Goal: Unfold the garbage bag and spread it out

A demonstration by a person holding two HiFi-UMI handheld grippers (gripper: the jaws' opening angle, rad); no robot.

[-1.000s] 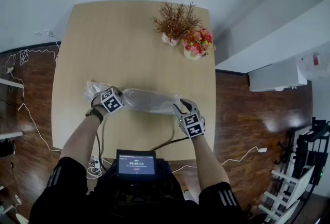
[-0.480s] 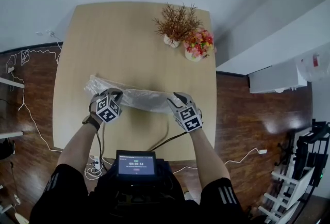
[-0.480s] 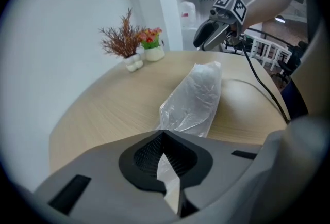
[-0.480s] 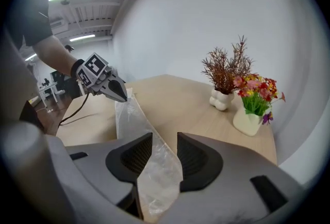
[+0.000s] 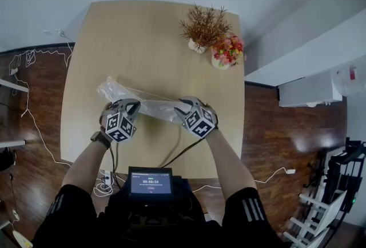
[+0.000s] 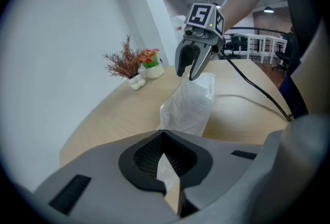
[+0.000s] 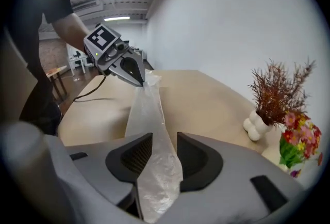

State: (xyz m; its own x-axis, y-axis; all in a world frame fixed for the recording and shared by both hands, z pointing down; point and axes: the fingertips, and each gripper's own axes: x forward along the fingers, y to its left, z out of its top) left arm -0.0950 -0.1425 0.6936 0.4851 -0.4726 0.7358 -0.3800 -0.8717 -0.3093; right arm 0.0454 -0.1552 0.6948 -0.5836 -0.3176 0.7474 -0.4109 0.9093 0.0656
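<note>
The clear garbage bag (image 5: 150,105) hangs as a crumpled strip between my two grippers over the near half of the wooden table (image 5: 143,41). My left gripper (image 5: 130,105) is shut on the bag a little in from its left end, and a thin sliver of film shows between its closed jaws (image 6: 167,169). A loose tail (image 5: 108,90) trails past it to the far left. My right gripper (image 5: 183,107) holds the bag's right end. Its jaws stand apart, with bunched film (image 7: 157,166) filling the gap. In each gripper view the bag (image 6: 188,104) runs straight to the other gripper (image 7: 142,82).
A vase of dried brown twigs (image 5: 205,27) and a pot of pink and red flowers (image 5: 227,50) stand at the table's far right corner. A dark cable (image 5: 177,150) crosses the near edge toward a small screen (image 5: 151,182) at my chest. White cords (image 5: 26,61) lie on the floor at left.
My right gripper has moved left toward the left one, bringing the bag's right end along, so the stretch between them is shorter. The left gripper has barely shifted.
</note>
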